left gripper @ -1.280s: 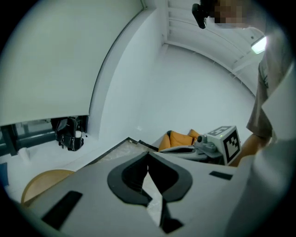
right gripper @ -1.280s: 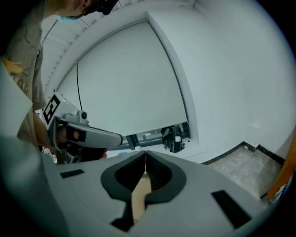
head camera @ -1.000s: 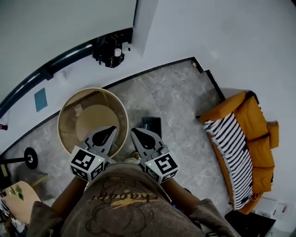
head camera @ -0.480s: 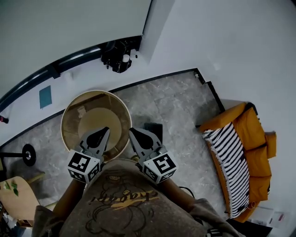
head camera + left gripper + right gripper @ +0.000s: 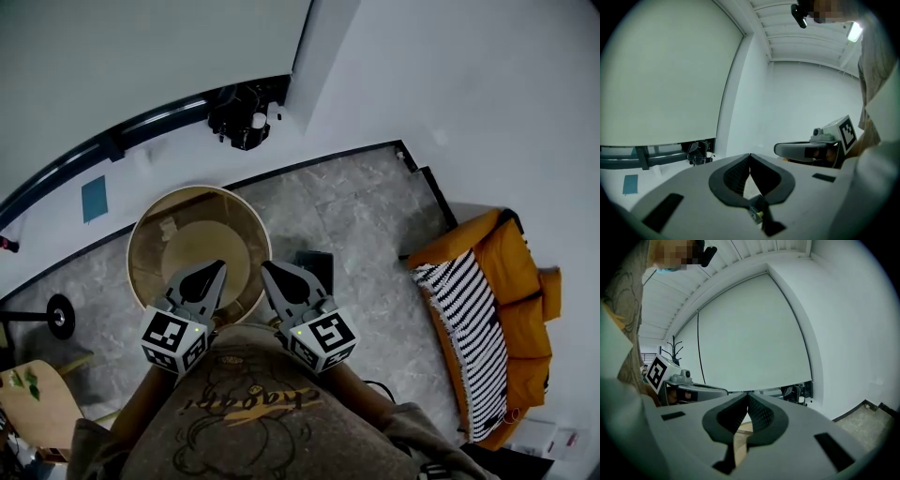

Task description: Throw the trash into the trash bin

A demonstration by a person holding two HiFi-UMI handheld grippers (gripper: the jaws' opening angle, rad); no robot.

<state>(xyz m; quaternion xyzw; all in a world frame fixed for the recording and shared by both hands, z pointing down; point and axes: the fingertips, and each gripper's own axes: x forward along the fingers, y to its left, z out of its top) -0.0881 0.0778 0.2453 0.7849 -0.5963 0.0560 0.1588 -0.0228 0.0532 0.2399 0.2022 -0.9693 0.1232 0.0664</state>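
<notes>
Beige round trash bin [image 5: 150,234] stands by the left gripper [image 5: 217,268] and right gripper [image 5: 267,270], both closed, empty; dumping looks done

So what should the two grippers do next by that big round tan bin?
Probably pull back and go look for trash. The left gripper and the right gripper are both shut with nothing between their jaws, right at the edge of the round tan trash bin.
</notes>
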